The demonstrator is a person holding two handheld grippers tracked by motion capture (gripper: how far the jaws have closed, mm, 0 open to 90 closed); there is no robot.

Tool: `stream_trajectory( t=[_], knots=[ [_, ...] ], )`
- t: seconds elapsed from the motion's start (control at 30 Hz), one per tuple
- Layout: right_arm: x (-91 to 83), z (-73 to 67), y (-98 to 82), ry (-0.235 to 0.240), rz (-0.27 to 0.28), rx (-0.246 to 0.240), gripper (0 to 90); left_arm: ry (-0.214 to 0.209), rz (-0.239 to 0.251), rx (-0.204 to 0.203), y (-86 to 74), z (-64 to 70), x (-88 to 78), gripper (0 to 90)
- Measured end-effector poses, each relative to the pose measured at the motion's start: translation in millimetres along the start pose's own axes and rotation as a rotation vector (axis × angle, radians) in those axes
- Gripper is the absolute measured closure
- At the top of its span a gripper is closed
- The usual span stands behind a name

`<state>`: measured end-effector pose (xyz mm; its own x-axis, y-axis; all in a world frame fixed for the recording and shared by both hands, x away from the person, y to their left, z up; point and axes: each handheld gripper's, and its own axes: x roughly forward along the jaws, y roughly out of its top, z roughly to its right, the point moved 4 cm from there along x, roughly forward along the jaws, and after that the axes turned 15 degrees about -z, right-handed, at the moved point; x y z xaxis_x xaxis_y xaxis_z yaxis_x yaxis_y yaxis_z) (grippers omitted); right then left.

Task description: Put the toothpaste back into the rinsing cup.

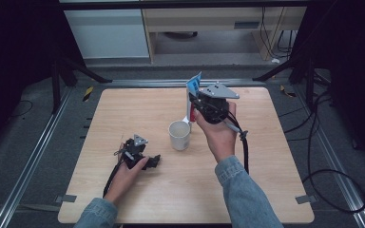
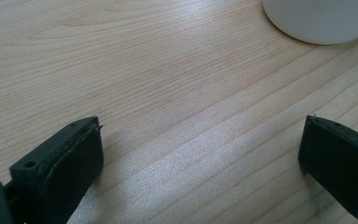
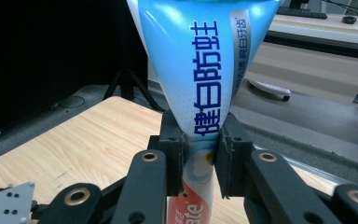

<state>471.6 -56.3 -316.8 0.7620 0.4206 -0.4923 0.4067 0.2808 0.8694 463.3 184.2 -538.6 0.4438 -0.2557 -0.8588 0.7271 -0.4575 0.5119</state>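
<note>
My right gripper is raised above the table's far middle, shut on a blue, white and red toothpaste tube. The tube stands nearly upright, flat crimped end up and cap end down, just behind and right of a white cup. In the right gripper view the pads squeeze the tube at its narrow lower part. My left gripper rests low on the table, left of the cup. Its jaws stand wide apart over bare wood, and the cup's base sits ahead to the right.
The wooden table is bare apart from the cup. Black cables trail off its right side. Dark stand legs and a cabinet lie on the floor beyond the far edge.
</note>
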Motion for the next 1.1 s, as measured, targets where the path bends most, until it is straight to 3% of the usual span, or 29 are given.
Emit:
stream_trajectory(
  t=[1.1],
  knots=[
    [14.1, -18.2, -5.0, 0.015, 0.014, -0.003, 74.6, 0.0, 0.0, 0.0, 0.0, 0.0, 0.0, 0.0]
  ],
)
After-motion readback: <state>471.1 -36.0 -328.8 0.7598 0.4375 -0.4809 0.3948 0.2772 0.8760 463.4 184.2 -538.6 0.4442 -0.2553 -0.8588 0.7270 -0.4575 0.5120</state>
